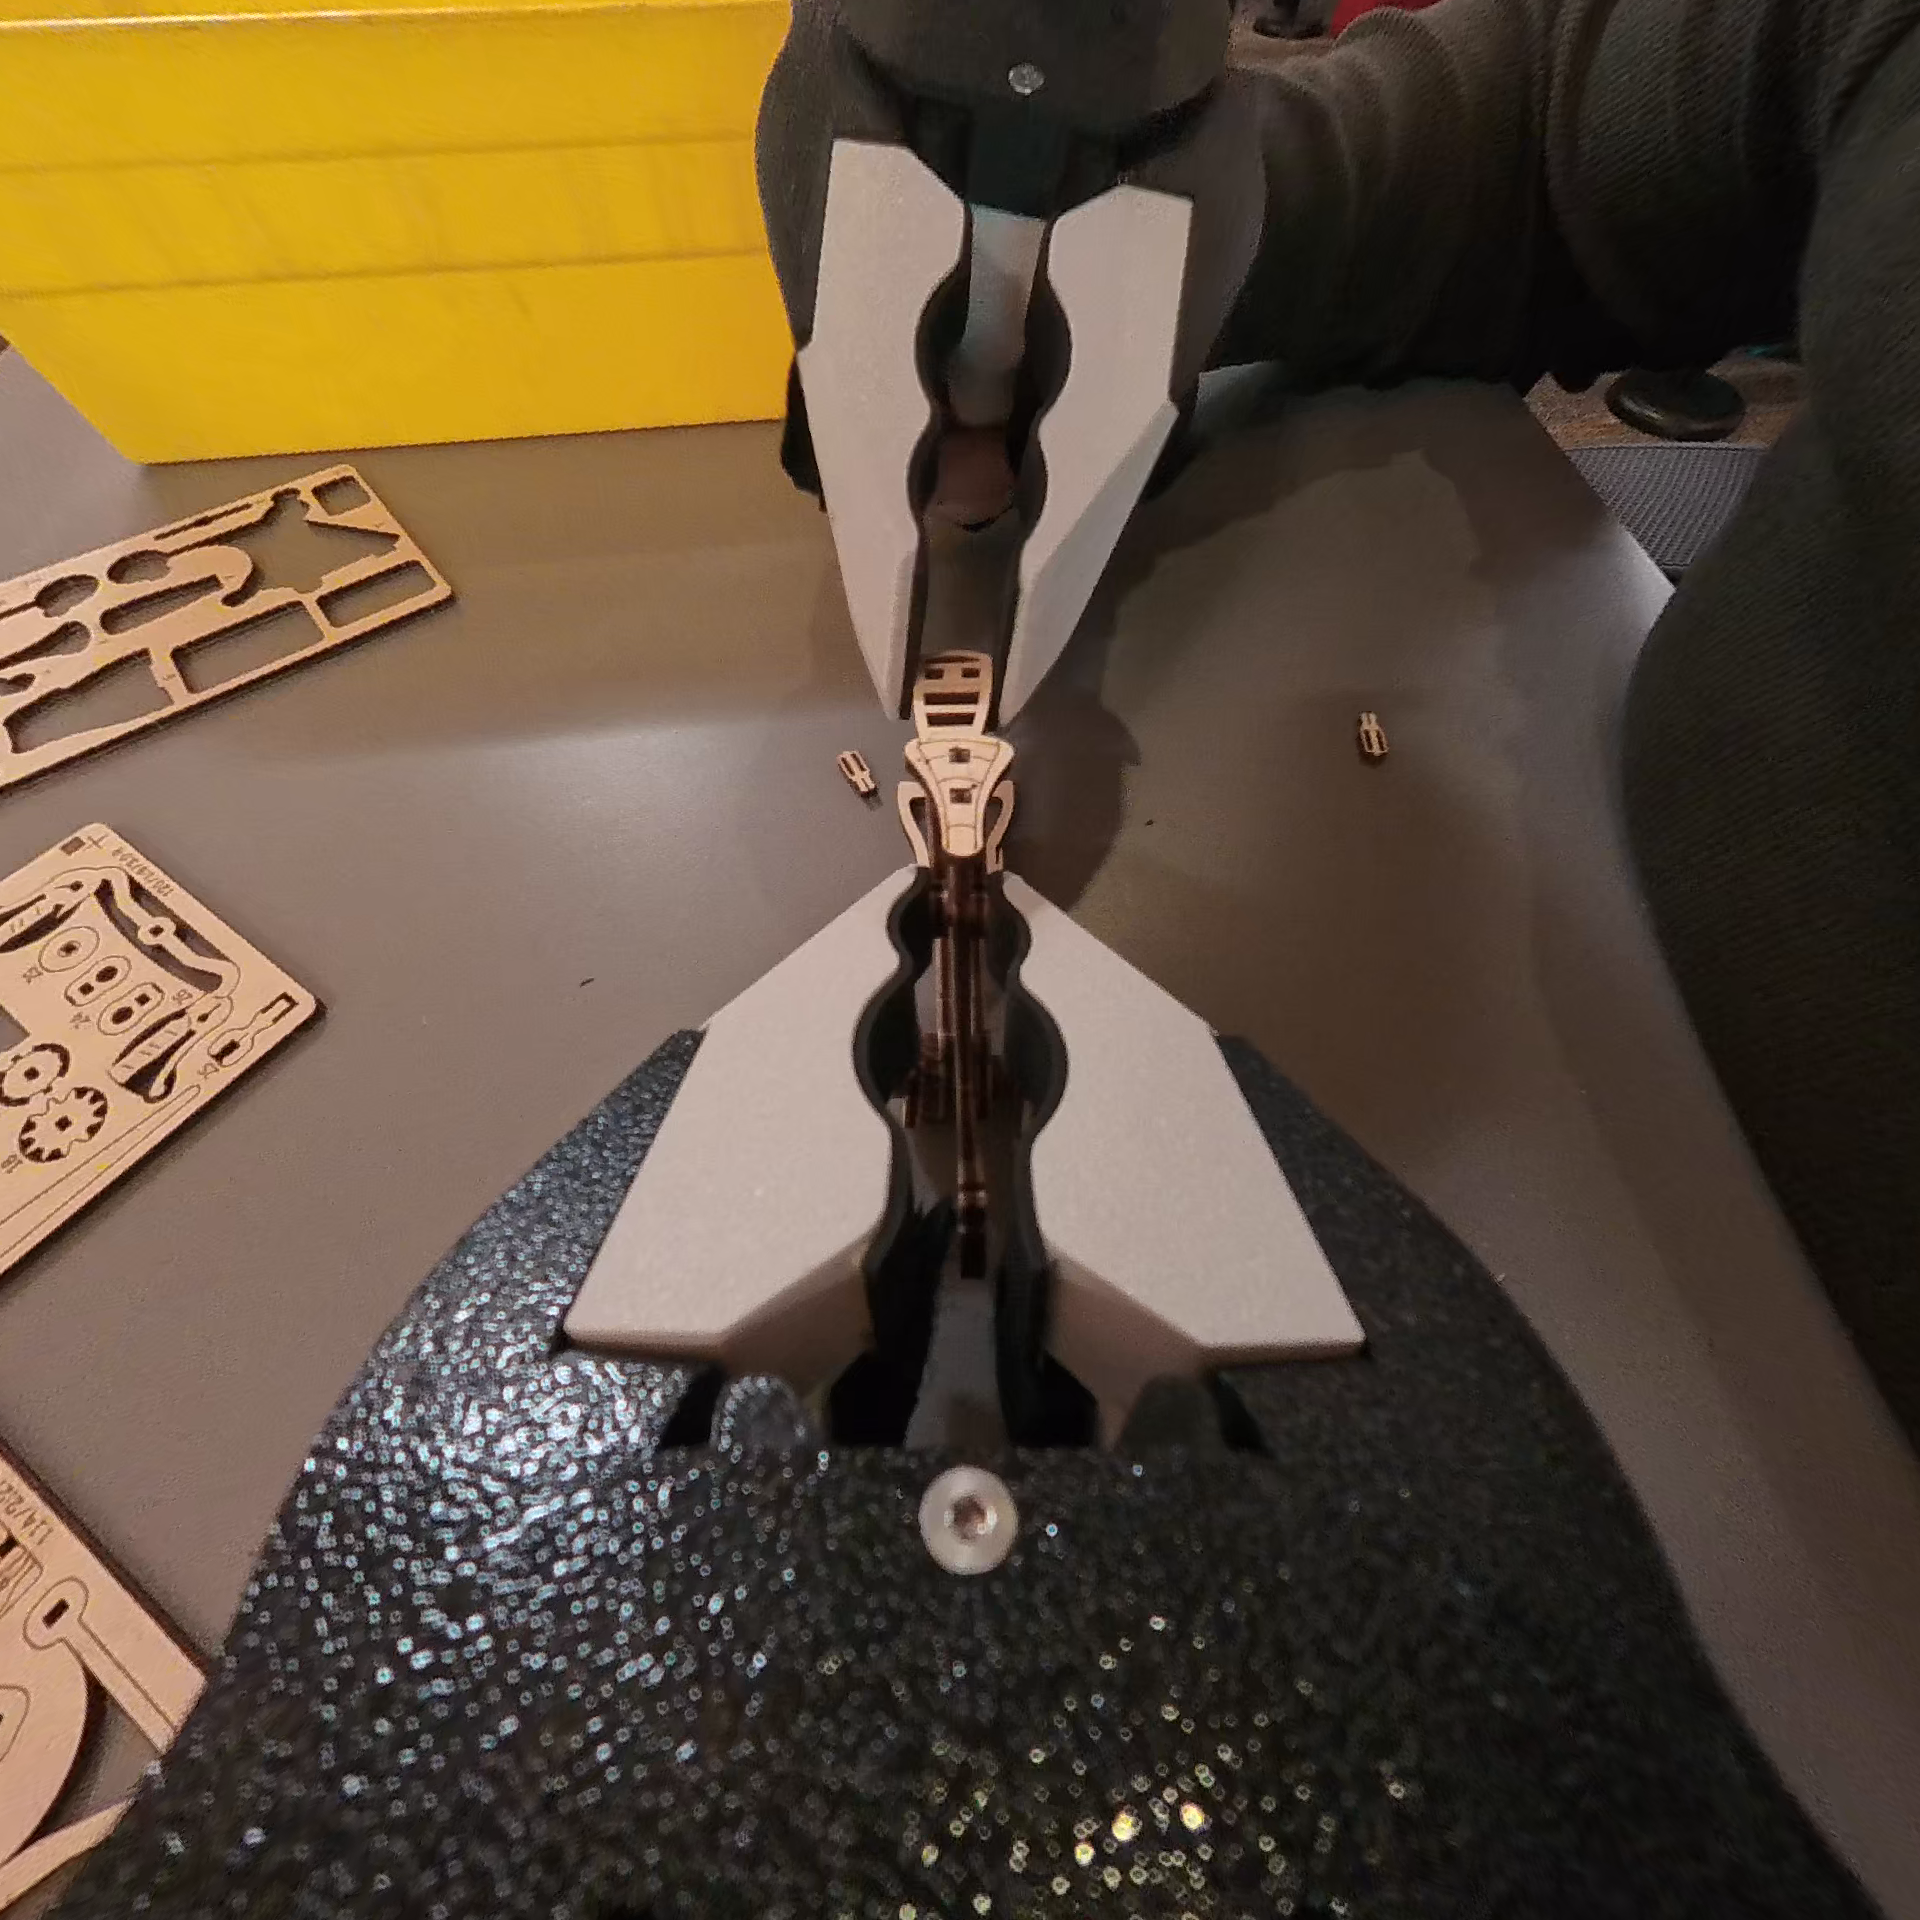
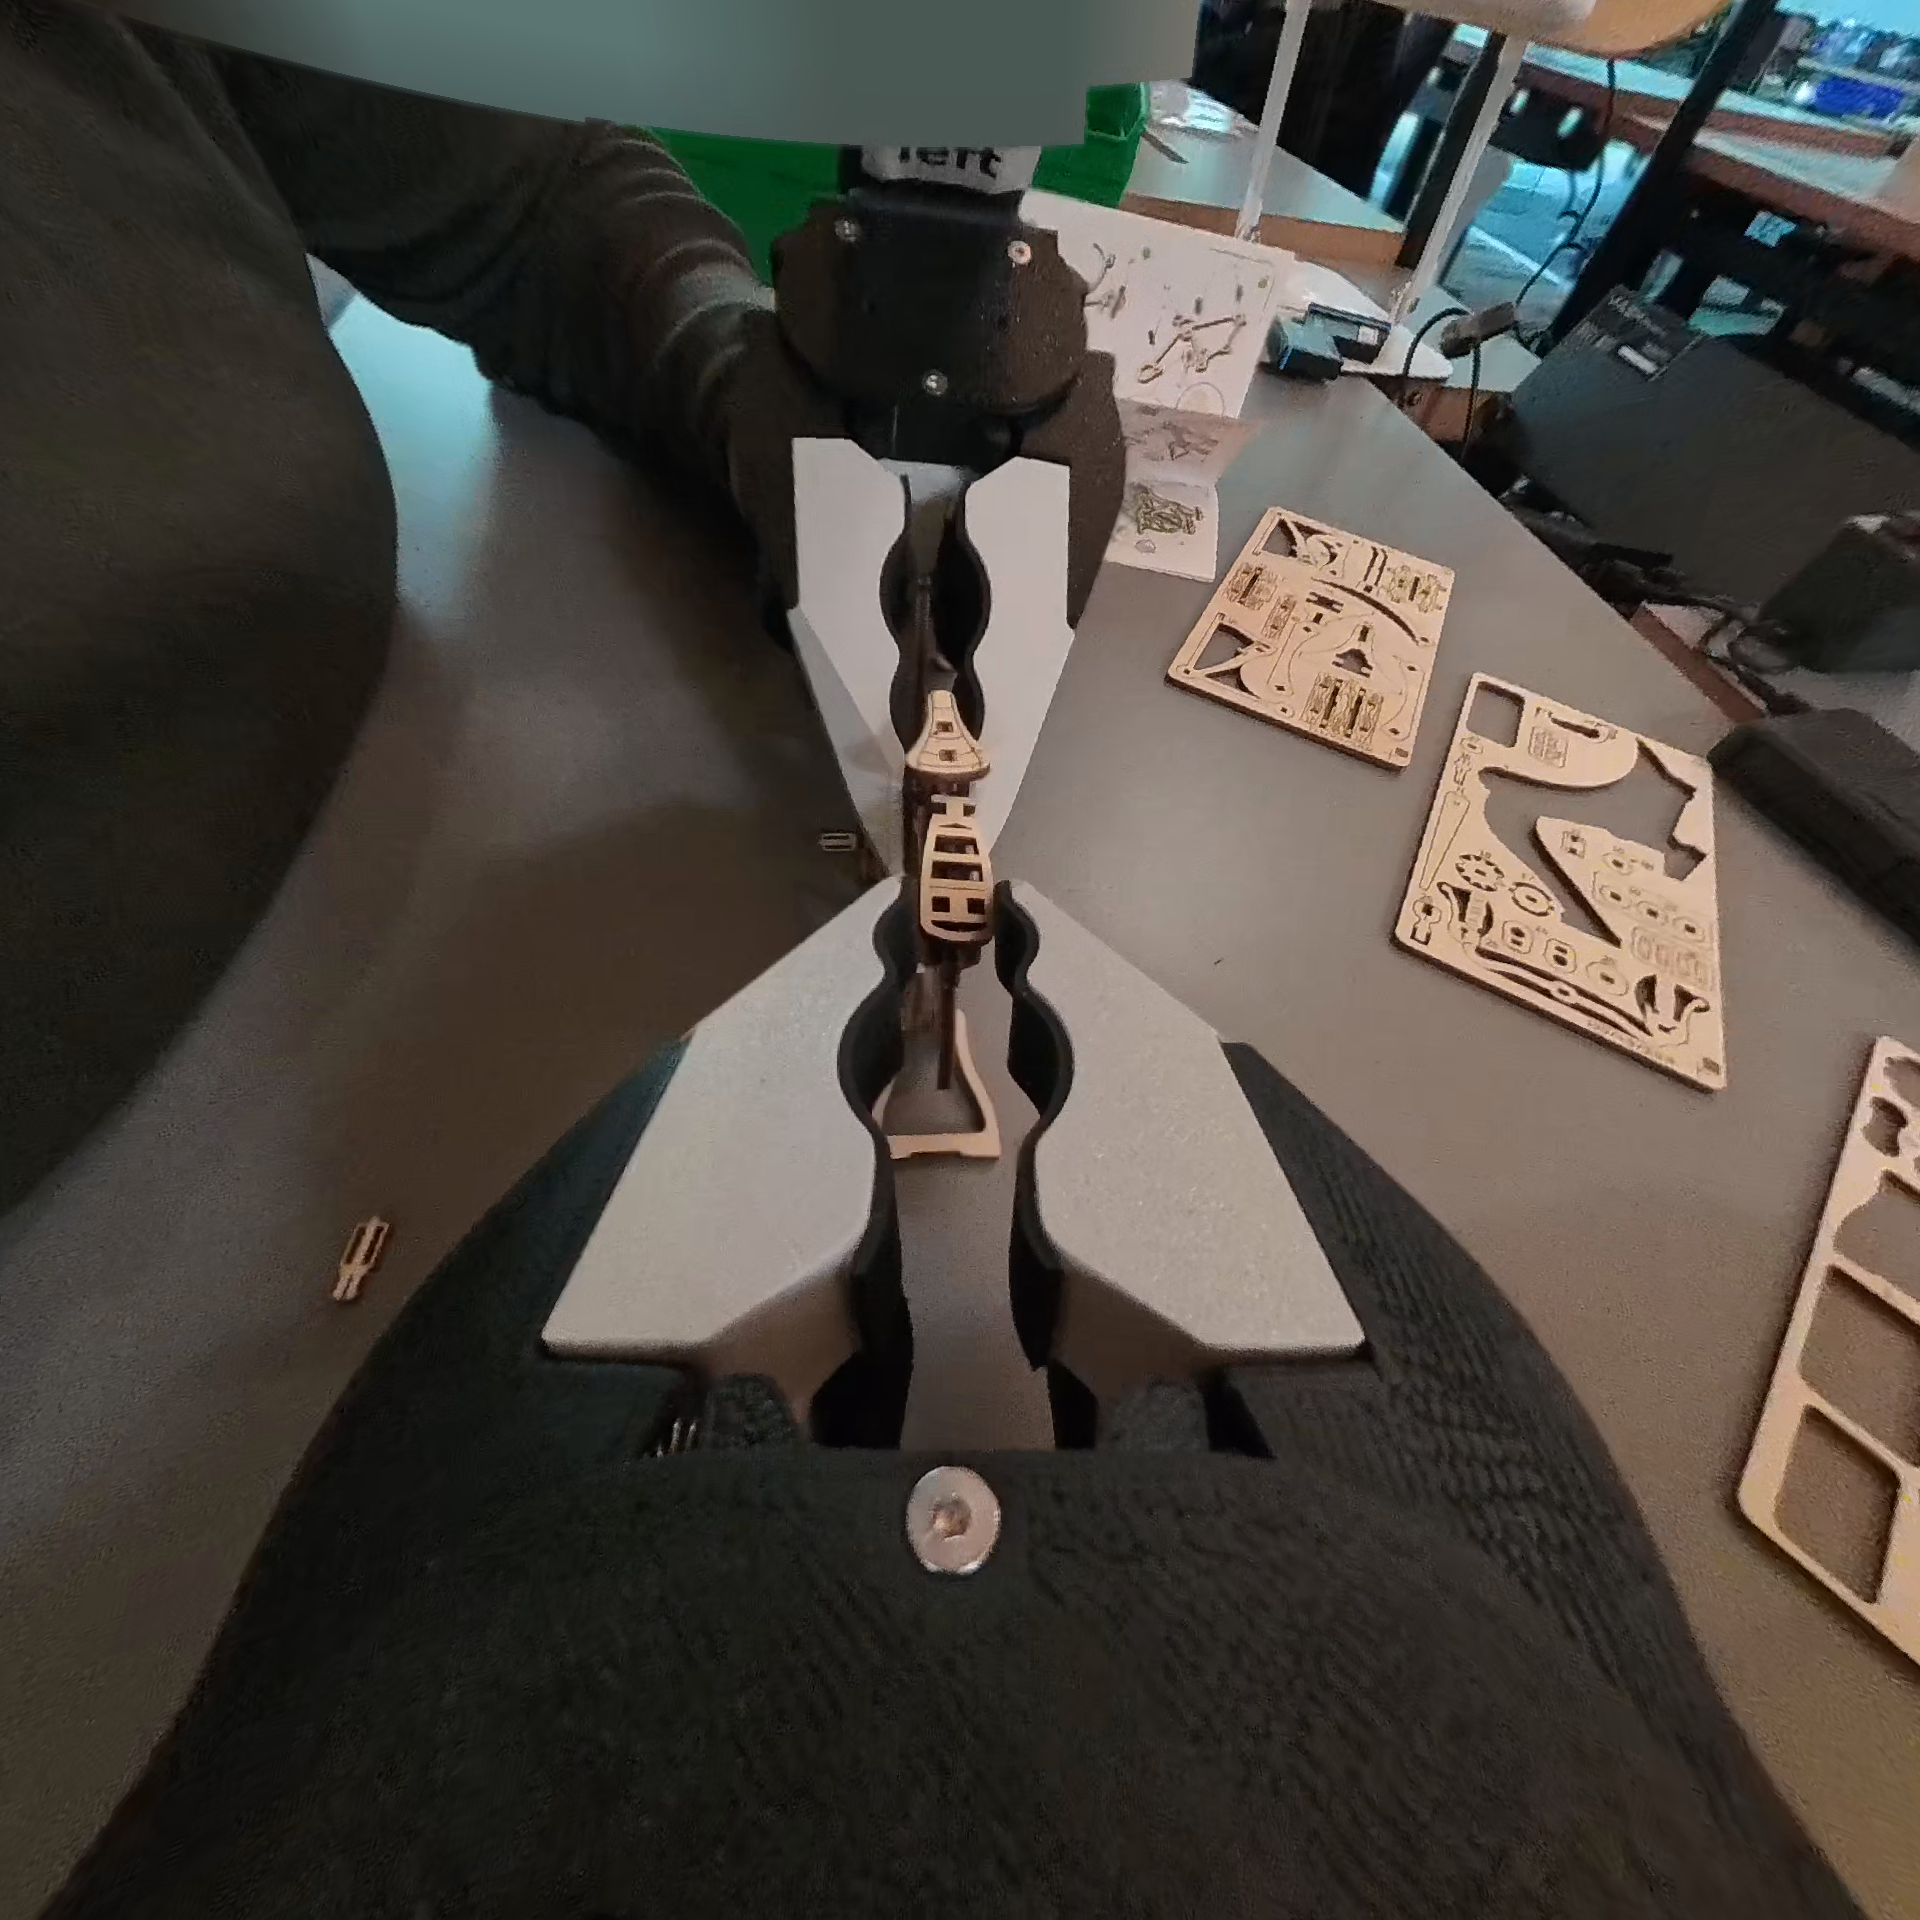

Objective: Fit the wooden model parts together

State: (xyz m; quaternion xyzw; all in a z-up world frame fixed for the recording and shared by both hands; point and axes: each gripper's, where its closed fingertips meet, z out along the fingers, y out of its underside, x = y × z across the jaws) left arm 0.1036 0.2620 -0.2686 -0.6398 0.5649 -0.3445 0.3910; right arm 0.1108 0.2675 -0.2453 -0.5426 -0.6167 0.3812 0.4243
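Observation:
My left gripper [image 1: 961, 868] is shut on a thin wooden model [image 1: 956, 800], held edge-on between its fingers, with the model's nose sticking out past the tips. My right gripper [image 1: 951, 712] faces it from the far side, tip to tip. It is shut on a small slotted wooden part [image 1: 951, 691] that meets the model's nose. In the right wrist view the right gripper [image 2: 945, 888] holds the slotted part [image 2: 951, 883] against the model [image 2: 943, 753] in the left gripper [image 2: 940, 821]. A wooden frame piece [image 2: 940, 1127] shows below, through the finger gap.
The grey table [image 1: 520, 831] carries a yellow box [image 1: 395, 229] at the back. Punched wooden sheets [image 1: 208, 603] [image 1: 114, 1018] [image 2: 1314, 634] [image 2: 1558, 894] lie to the side. Two small loose pegs [image 1: 1374, 740] [image 1: 854, 774] lie near the grippers. Instruction sheets [image 2: 1184, 322] are beyond. A person's dark sleeve [image 1: 1662, 416] is close. Only a small space, under 4 cm, lies between the two pairs of fingers.

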